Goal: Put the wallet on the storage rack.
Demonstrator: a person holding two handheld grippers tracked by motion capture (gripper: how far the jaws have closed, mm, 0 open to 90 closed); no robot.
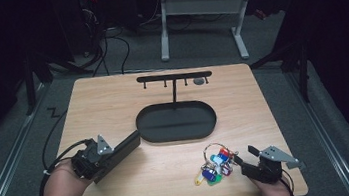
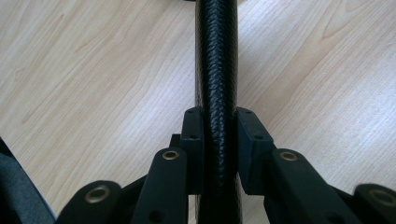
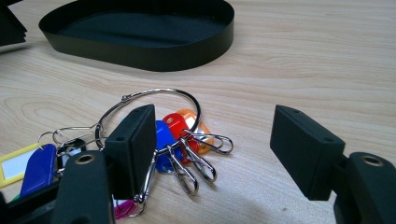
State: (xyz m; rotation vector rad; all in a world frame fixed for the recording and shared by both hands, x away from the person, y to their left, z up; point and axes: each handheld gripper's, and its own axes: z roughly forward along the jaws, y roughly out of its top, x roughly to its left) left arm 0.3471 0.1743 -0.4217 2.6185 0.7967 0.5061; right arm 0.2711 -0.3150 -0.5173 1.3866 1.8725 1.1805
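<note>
Dim room, wooden table [image 1: 112,95]. Left claw [image 2: 219,140] clamped on black wallet [image 1: 119,152] by left edge, steadying it. Right claw [image 3: 215,154] apart, straddling key bunch [image 3: 159,135] near front-right corner, likely to pinch.

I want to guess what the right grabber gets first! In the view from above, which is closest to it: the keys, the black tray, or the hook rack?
1. The bunch of keys, right beside the right grabber, at the table's near right.
2. The black tray, farther off in the middle of the table.
3. The hook rack, standing up from the tray's back edge, farthest away.
</note>
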